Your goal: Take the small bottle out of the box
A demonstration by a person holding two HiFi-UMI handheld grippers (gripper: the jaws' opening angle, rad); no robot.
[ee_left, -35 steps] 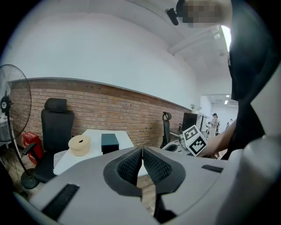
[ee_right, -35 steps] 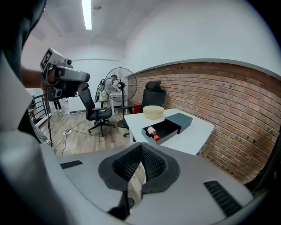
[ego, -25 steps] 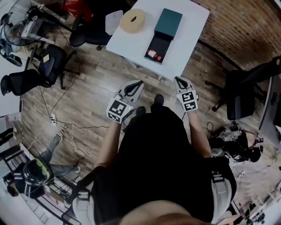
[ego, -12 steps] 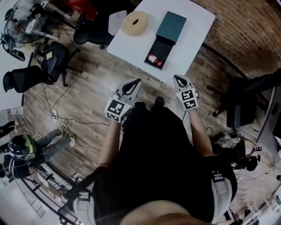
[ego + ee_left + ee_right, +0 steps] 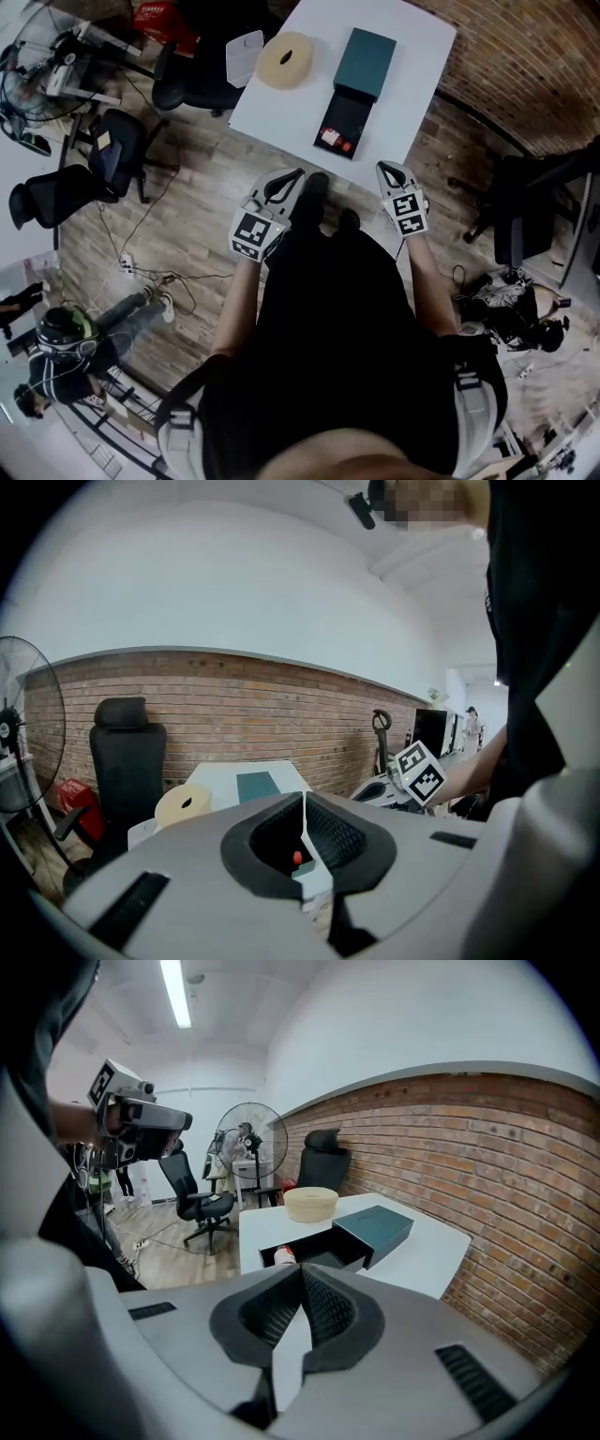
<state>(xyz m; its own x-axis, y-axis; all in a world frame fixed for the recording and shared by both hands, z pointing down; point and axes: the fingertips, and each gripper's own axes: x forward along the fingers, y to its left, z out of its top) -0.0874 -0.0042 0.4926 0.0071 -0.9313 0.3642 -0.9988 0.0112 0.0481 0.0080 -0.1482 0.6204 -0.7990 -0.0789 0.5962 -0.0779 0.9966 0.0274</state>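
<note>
Small bottle (image 5: 329, 138) in box (image 5: 355, 109), well ahead of right gripper (image 5: 387, 169).

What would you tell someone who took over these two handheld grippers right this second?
Left gripper: shut, empty.
Right gripper: shut, empty.
Both are held over the floor, short of the white table.
The box lies open on the table, with the small bottle inside its black tray.
Done: nothing yet.
Left: step up, open one gripper, grip the bottle and lift it out.
</note>
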